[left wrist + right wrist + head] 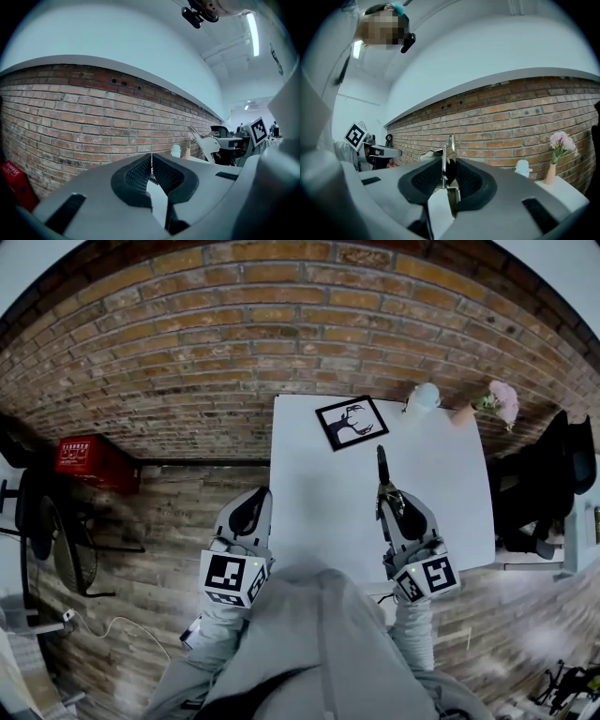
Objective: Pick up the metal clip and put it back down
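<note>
We see the metal clip point(450, 145) pinched upright between the right gripper point(448, 174) jaws, over the white table point(441, 502). The left gripper point(151, 171) is closed on nothing. A small vase point(463, 414) holds pink flowers point(502, 397) near the brick wall point(216, 362).

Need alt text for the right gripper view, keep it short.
The right gripper pinches a metal clip between its fingers, and the clip's end pokes out past them. Behind are a brick wall and, at right, a vase of pink flowers.
</note>
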`<state>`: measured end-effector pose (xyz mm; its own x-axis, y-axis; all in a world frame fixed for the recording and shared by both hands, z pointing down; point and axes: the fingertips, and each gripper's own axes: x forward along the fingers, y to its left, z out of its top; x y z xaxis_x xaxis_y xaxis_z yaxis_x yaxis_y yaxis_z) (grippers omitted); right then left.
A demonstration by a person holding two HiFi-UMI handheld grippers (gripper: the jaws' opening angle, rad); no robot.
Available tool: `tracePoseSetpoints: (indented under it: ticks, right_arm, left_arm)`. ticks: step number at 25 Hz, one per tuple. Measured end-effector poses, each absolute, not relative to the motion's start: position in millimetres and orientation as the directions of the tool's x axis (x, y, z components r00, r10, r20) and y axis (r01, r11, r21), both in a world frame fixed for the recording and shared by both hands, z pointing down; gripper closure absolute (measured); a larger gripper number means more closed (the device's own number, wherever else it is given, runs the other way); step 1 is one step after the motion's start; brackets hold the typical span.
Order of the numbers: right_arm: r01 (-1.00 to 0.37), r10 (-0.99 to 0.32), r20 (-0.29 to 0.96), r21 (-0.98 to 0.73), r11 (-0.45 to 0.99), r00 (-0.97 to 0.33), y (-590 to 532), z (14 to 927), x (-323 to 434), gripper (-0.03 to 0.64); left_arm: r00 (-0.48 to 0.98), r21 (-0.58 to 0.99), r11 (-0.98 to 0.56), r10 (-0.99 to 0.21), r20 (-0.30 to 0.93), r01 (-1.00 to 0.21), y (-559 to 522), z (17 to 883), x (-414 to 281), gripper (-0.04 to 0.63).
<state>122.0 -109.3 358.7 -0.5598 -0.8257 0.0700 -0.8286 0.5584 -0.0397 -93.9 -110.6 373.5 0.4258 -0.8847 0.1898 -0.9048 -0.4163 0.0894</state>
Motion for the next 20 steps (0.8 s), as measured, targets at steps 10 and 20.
tracePoseSetpoints:
  ticks: [10, 20]
  right_arm:
    - [-0.830, -0.825, 0.092, -0.035, 0.557, -0.558, -114.1, 363.5, 116.4, 0.515]
    - [-0.826, -0.820, 0.118, -0.009, 0.563, -0.560, -118.1, 365.8, 111.3, 0.515]
  left_arm:
    - [0.440, 0.095, -0.430, -0.876, 0.199, -0.898, -114.0, 377.1, -91.8, 0.561]
    - [0.447, 0.101, -0.435, -0.870, 0.209, -0.895, -116.5, 379.8, -91.7, 0.561]
